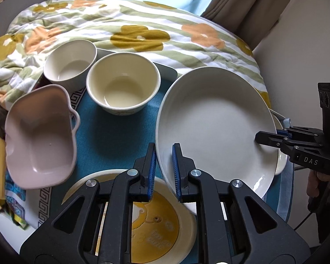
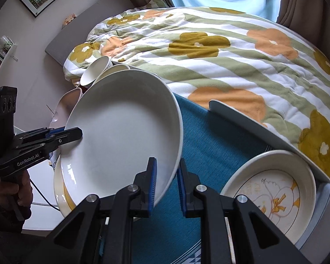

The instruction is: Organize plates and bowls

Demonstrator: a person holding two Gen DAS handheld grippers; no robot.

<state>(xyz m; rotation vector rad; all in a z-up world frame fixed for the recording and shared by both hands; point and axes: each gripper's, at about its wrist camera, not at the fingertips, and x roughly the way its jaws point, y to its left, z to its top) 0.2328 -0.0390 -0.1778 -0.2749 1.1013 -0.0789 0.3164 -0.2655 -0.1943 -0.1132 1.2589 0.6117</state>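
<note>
In the left wrist view, a large white plate (image 1: 215, 127) is seen raised and tilted above the blue mat (image 1: 125, 136). Its near rim is straddled by the left gripper (image 1: 163, 171), whose blue-padded fingers (image 1: 151, 171) look to pinch the rim, while its far edge is gripped by the right gripper (image 1: 266, 136). A yellow-printed plate (image 1: 156, 226) lies directly beneath the left gripper. Two cream bowls (image 1: 123, 83) (image 1: 70, 63) and a pink lobed dish (image 1: 40, 136) stand behind and to the left; all are empty.

In the right wrist view, the white plate (image 2: 123, 136) is held tilted, its rim between the right gripper's (image 2: 166, 184) narrowly parted jaws, with the left gripper (image 2: 76, 133) clamped on the opposite edge. Under its lower side, the yellow-banded plate (image 2: 62, 195) shows. A flower-painted plate (image 2: 273, 191) rests empty on the mat, well apart.

The stacking step is judged to be in hand; next, the white plate would need to be levelled and lowered onto the plate below, then released evenly.
</note>
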